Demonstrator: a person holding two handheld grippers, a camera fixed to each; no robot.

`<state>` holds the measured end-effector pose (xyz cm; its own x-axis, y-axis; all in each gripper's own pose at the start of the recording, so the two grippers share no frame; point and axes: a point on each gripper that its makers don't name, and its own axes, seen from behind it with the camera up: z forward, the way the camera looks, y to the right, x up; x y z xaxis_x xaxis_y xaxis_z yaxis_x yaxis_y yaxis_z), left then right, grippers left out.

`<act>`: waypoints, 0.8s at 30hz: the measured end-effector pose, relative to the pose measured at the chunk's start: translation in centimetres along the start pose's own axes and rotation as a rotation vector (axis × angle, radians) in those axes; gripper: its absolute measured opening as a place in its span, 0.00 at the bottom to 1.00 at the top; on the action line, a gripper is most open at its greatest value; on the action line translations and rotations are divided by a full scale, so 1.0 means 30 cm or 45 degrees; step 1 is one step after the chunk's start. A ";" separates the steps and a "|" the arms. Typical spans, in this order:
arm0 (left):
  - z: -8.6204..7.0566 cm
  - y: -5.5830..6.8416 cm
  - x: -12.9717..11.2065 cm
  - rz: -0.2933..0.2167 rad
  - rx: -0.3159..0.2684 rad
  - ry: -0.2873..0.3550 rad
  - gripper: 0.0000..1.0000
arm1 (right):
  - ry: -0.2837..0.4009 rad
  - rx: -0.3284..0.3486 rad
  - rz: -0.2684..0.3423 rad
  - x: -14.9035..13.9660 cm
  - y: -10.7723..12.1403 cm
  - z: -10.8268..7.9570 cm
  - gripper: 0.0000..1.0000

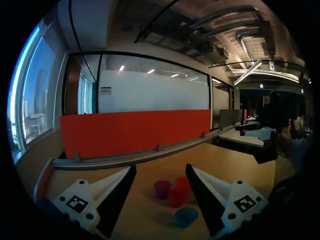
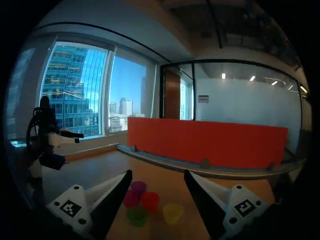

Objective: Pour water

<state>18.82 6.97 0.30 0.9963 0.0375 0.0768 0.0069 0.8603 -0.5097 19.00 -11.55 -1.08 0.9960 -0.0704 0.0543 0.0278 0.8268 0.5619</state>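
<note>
Plainly, the left gripper is held level, low over the wooden table, its fingers spread wide and gripping nothing. Just ahead of and below its tips stand a purple cup, two red cups and, nearest, a blue cup. The right gripper is likewise level, wide apart and empty, aimed at the orange divider. A green cup sits by its left finger and a yellow cup nearer its right.

Left gripper & right gripper look alike: black wedge fingers on white mounts at lower left & right, each w/ b&w square marker, dark screws.
</note>
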 end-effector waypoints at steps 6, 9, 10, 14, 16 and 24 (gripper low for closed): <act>0.010 -0.013 -0.033 0.019 0.002 -0.024 0.92 | -0.015 0.045 -0.011 -0.009 -0.026 0.015 1.00; 0.016 -0.017 -0.043 0.026 -0.002 -0.032 0.92 | -0.028 0.060 -0.015 -0.014 -0.034 0.024 1.00; 0.017 -0.017 -0.046 0.027 -0.004 -0.035 0.92 | -0.034 0.066 -0.017 -0.016 -0.038 0.028 1.00; 0.021 -0.016 -0.071 0.029 -0.023 -0.059 0.92 | -0.063 0.097 -0.033 -0.032 -0.061 0.040 1.00; 0.023 -0.013 -0.092 0.032 -0.035 -0.079 0.92 | -0.081 0.115 -0.041 -0.046 -0.073 0.045 1.00; 0.035 0.001 -0.180 0.049 -0.074 -0.145 0.92 | -0.148 0.164 -0.077 -0.113 -0.105 0.065 1.00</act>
<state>13.34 7.33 0.76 0.9799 0.1301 0.1514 -0.0227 0.8263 -0.5628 15.36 -15.00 -1.43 0.9762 -0.1879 0.1081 0.0688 0.7413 0.6676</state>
